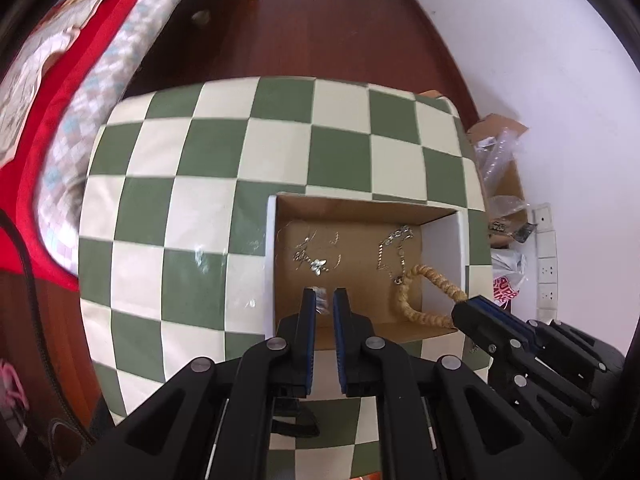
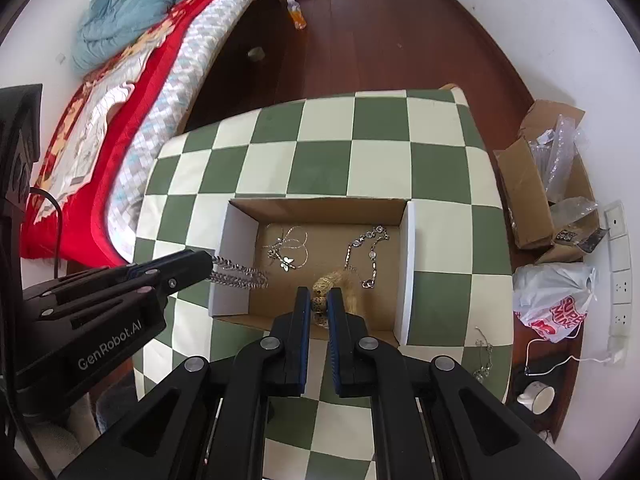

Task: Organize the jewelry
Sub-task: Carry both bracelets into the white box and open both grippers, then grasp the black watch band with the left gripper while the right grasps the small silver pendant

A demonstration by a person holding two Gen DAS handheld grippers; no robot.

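An open cardboard box sits on a green-and-cream checkered table. Inside lie a butterfly pendant necklace and a silver chain bracelet. My left gripper is shut on a silver chain that hangs over the box's left wall. My right gripper is shut on a tan braided bracelet and holds it over the box's front right part.
Another silver piece lies on the table's right edge. A red quilted bed is at the left. Cardboard boxes with plastic, a white bag and a mug are on the floor at the right.
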